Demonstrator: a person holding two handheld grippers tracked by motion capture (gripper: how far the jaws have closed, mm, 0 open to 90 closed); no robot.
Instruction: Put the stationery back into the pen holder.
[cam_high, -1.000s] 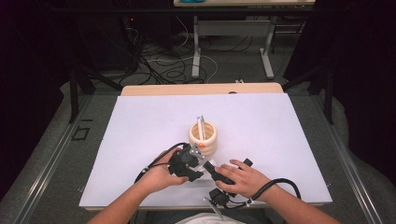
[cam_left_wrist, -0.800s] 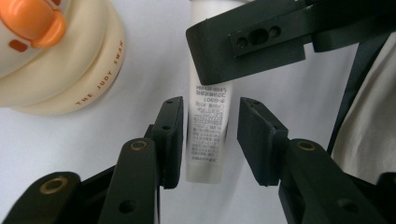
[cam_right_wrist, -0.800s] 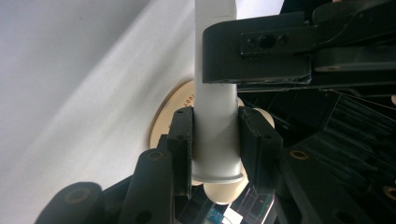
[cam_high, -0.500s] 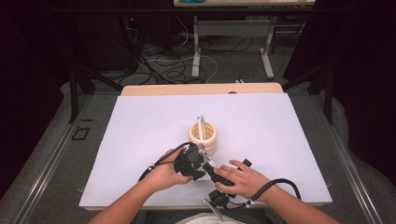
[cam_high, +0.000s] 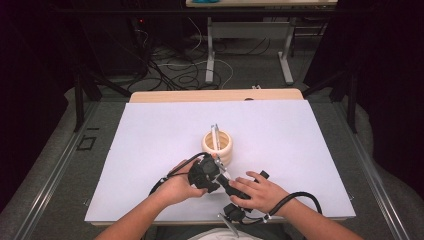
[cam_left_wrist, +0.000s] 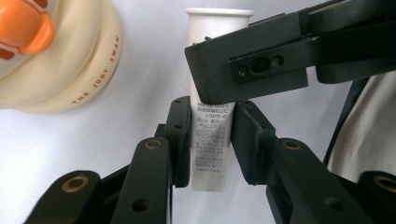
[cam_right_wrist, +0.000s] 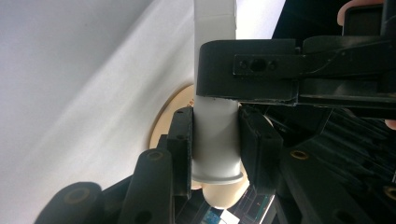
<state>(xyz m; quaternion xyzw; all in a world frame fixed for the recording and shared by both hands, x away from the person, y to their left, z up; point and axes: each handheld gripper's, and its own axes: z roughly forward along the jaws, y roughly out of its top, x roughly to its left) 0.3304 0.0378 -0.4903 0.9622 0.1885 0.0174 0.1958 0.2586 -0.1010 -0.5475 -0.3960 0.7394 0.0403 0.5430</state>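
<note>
White paper covers the table, and near its near edge, at the middle, the left tongs and right tongs meet just on the near side of a cream ringed holder; the tube itself is too small to make out from the high view.

From the left gripper view, a white tube with printed text stands between the left tongs, whose jaws press on its two sides. The right tongs cross it higher up, below its rim. The cream holder lies to the far left.

From the right gripper view, the right tongs clamp the tube near its flanged end, with the left tongs crossing just above.
</note>
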